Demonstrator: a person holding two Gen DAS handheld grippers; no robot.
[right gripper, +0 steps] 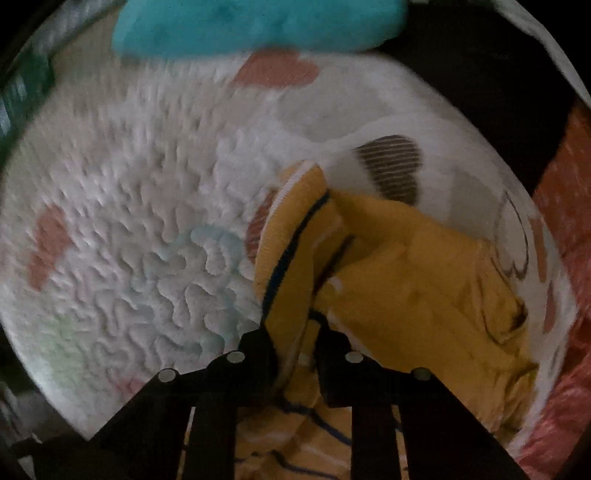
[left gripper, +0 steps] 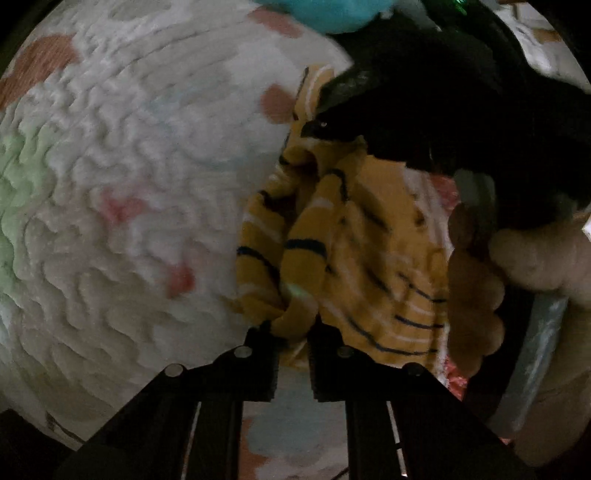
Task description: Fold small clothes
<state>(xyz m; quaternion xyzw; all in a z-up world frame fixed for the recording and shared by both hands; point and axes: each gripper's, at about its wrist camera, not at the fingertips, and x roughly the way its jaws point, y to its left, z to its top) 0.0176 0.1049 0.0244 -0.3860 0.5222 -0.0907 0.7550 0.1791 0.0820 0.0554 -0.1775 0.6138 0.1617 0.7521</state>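
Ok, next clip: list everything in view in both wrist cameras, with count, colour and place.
garment: one, mustard yellow with dark and white stripes, crumpled at the blanket's right side.
blanket: one, white and crinkled with pink, brown and green patches, under everything.
soft item: one, turquoise, at the blanket's far edge.
red cloth: one, red-orange, off the blanket's right edge.
left hand-held gripper: one, black, shut on the garment's near edge.
right hand-held gripper: one, black, shut on a garment fold.
hand: one, holding the right hand-held gripper, seen at the left view's right edge.
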